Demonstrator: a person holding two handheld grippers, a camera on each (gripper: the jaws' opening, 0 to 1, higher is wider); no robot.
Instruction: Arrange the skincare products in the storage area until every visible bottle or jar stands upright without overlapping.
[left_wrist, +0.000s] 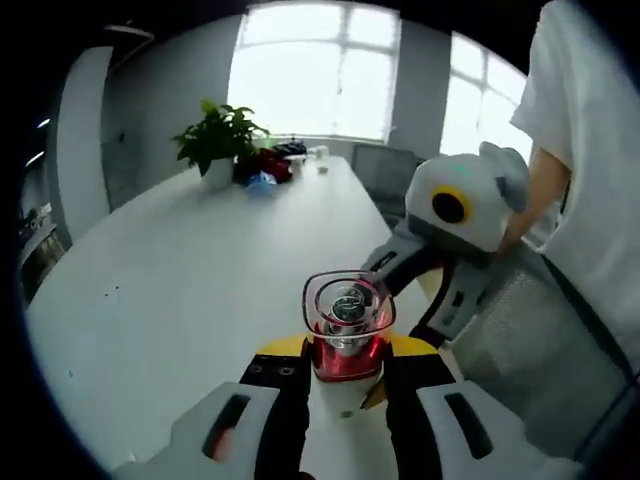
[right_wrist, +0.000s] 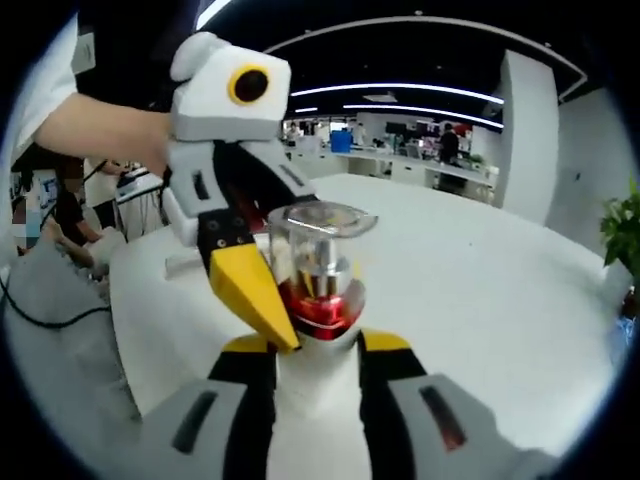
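You have a small skincare bottle with a clear domed cap, a silver pump inside and a glossy red collar (left_wrist: 346, 330) pinched between both pairs of tongs at once, lifted above the long white tabletop (left_wrist: 190, 290), and that double hold looks like a handover or a re-orienting grip rather than a placement. In the left gripper view the bottle sits low and centre, its cap pointing toward the camera, so it appears to lie along the jaw line rather than stand; your left tongs (left_wrist: 345, 378) have their yellow-tipped black jaws closed against the white body just below the red collar. The right tongs (left_wrist: 420, 300) come in from the right of that frame, reaching down to the same bottle, with your hand and a white sleeve behind them at the upper right. In the right gripper view the bottle (right_wrist: 318, 275) is again centre frame; your right tongs (right_wrist: 315, 350) clamp its pale lower body, while the left tongs (right_wrist: 255, 290) cross in from the upper left, one yellow jaw lying against the bottle's side. I judge the bottle is not yet set down: it needs to be turned cap-up and lowered onto bare tabletop. A leafy green potted plant (left_wrist: 220, 140) with some small items beside it stands far off at the tabletop's end, well apart from your work. Other people sit at the left edge of the right gripper view.
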